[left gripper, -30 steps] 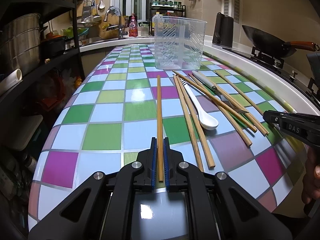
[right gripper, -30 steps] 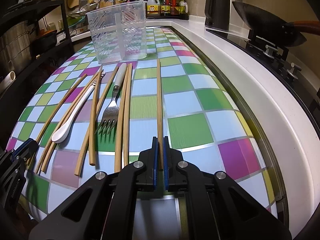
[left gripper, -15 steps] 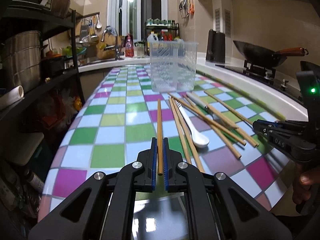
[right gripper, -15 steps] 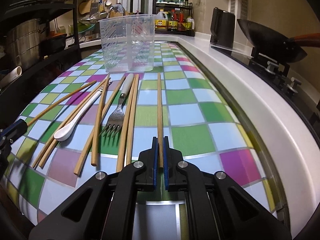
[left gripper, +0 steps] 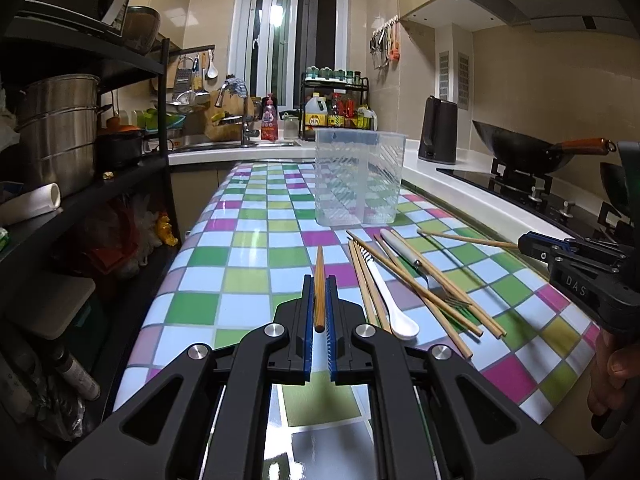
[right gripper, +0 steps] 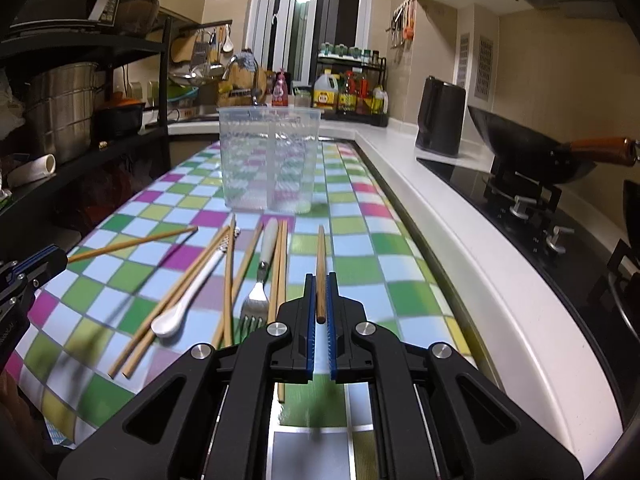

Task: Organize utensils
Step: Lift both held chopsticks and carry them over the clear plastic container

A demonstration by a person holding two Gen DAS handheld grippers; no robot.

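Observation:
My left gripper (left gripper: 319,280) is shut on a wooden chopstick (left gripper: 319,276) and holds it lifted, pointing at the clear plastic utensil holder (left gripper: 358,178). My right gripper (right gripper: 320,278) is shut on another wooden chopstick (right gripper: 321,256), also lifted and pointing forward. The holder (right gripper: 269,160) stands upright at the far end of the checkered table. Several chopsticks (right gripper: 228,280), a white spoon (right gripper: 188,300) and a fork (right gripper: 260,280) lie on the table between the grippers. In the left wrist view the spoon (left gripper: 390,300) and fork (left gripper: 420,268) lie to the right.
The checkered table (left gripper: 248,264) ends at a white counter (right gripper: 460,248) with a stove and a wok (right gripper: 532,152). A black kettle (right gripper: 440,116) stands behind. A black shelf rack with steel pots (left gripper: 56,132) runs along the left. The sink (left gripper: 240,136) is at the back.
Both grippers have risen from the table, each with its chopstick, and have tilted up, so more of the kitchen shows. The other utensils lie as before.

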